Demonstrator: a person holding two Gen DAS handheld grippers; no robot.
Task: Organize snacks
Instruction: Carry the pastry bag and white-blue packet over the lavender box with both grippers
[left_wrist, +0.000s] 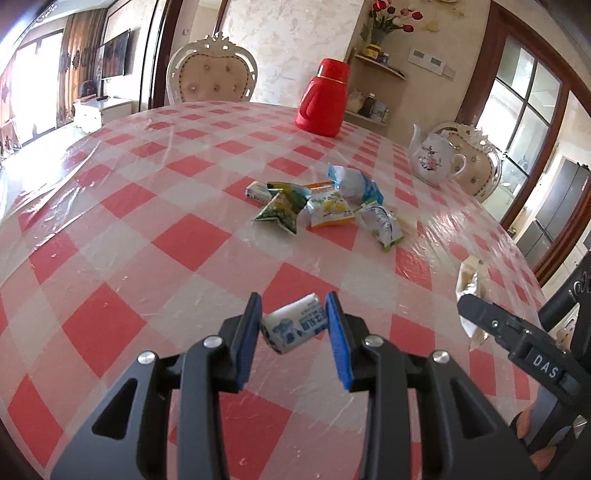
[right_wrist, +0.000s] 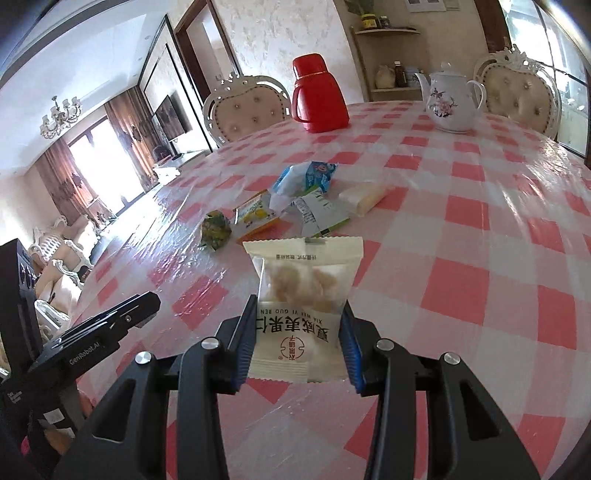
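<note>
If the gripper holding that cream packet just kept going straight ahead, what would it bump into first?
Probably the snack pile ahead on the checked table, its white-and-green packet likely first; depth is unclear. The right gripper holds the cream nut packet.

The left gripper (left_wrist: 294, 328) is built of matte black angular arms, faced with ribbed blue pads (left_wrist: 248, 343) and fastened by round silver screws (left_wrist: 212, 341). The right gripper (right_wrist: 299, 343) is made alike; white "DAS" lettering (left_wrist: 545, 365) is printed on its side, "GenRobot.AI" (right_wrist: 85, 353) on the left one's.

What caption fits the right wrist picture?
Right tongs hold a nut snack packet above the checked table.
</note>
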